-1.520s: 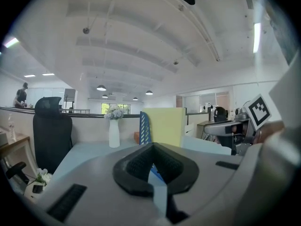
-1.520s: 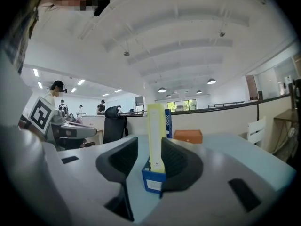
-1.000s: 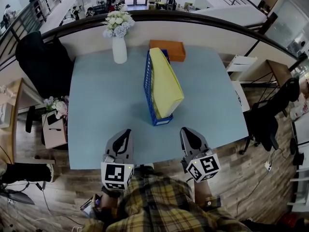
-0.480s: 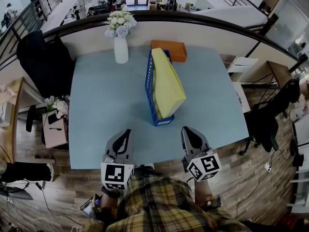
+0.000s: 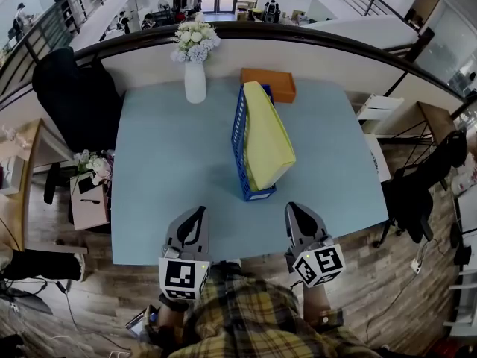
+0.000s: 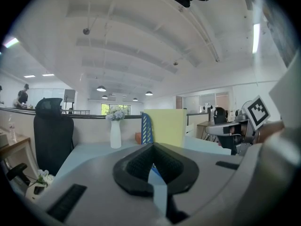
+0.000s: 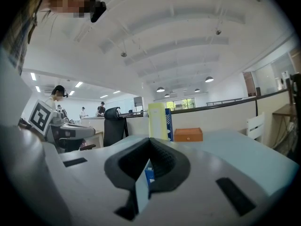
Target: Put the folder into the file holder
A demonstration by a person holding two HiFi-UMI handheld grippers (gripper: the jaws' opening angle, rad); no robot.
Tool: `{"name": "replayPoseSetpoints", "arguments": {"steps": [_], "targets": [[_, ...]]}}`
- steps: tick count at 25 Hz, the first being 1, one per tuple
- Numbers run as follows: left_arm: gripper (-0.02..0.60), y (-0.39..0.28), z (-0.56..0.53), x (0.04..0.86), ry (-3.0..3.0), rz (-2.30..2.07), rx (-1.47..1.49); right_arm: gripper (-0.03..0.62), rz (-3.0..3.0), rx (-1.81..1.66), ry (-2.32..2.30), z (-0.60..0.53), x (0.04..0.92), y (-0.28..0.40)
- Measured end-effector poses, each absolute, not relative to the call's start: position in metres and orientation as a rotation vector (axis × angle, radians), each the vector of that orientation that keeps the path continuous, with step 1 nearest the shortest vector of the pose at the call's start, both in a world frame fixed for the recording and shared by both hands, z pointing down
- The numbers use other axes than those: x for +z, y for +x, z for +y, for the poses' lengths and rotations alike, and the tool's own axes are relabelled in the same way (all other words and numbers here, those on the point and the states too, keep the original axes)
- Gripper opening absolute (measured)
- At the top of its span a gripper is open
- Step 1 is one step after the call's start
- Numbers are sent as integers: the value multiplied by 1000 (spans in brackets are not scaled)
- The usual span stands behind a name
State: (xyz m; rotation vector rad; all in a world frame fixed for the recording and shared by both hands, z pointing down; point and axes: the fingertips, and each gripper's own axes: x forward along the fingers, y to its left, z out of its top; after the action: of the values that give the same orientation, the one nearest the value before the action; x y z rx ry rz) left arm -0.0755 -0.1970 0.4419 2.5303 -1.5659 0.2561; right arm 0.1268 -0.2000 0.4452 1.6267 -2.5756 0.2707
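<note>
A yellow folder (image 5: 268, 136) stands inside the blue mesh file holder (image 5: 240, 136) in the middle of the light blue table (image 5: 164, 162), leaning toward the right. The folder (image 6: 163, 127) and the holder (image 6: 146, 128) show straight ahead in the left gripper view, and the folder (image 7: 155, 121) with the holder (image 7: 168, 124) also in the right gripper view. My left gripper (image 5: 195, 217) hangs over the table's near edge, jaws together with nothing between them. My right gripper (image 5: 296, 212) sits beside it, likewise shut and empty. Both point at the holder from well short of it.
A white vase of flowers (image 5: 195, 77) stands at the table's far left. An orange box (image 5: 268, 84) lies behind the holder. A black office chair (image 5: 74, 95) is left of the table, a small side table (image 5: 89, 196) with flowers below it.
The whole head view has shifted slightly, so the table and holder sit a little lower and to the right. Both grippers keep their places, shut as before.
</note>
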Motion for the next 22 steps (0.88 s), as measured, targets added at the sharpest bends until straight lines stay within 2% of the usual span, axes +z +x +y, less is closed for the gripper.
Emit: {"name": "replayPoseSetpoints", "arguments": {"steps": [22], "targets": [[-5,-79,-203,442,2526,-1590,261,2,-2577,256,1614,-207,444,126]]}}
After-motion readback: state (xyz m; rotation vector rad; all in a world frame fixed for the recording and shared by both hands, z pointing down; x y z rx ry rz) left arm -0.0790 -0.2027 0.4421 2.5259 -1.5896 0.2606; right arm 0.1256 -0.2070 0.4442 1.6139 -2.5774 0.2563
